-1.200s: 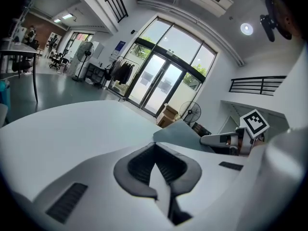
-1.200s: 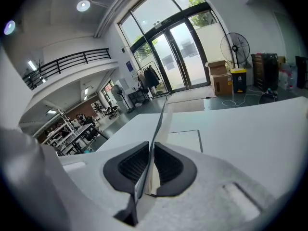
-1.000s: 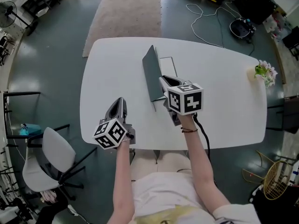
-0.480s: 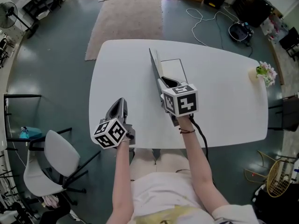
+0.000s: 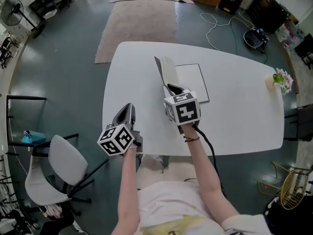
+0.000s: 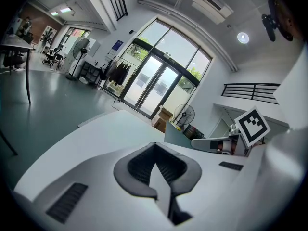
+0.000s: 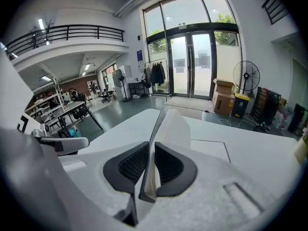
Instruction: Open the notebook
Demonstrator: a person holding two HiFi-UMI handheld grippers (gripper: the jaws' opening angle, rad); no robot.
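The right tongs [image 7: 147, 170] are pinching the cover [image 5: 160, 71] of the notebook [image 5: 191, 82] upright, midway across the tabletop [image 5: 244, 116]. The left tongs [image 6: 156, 170] are hovering clenched, empty. The cover is looking thin, light and bendy, probably best gripped at its free edge.

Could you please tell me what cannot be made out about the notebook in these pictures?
- Head view: the right gripper covers the near corner of the notebook, where the grip is.
- Right gripper view: its pads hide how many pages are pinched with the cover.
- Head view: any writing in the notebook is too small to read.
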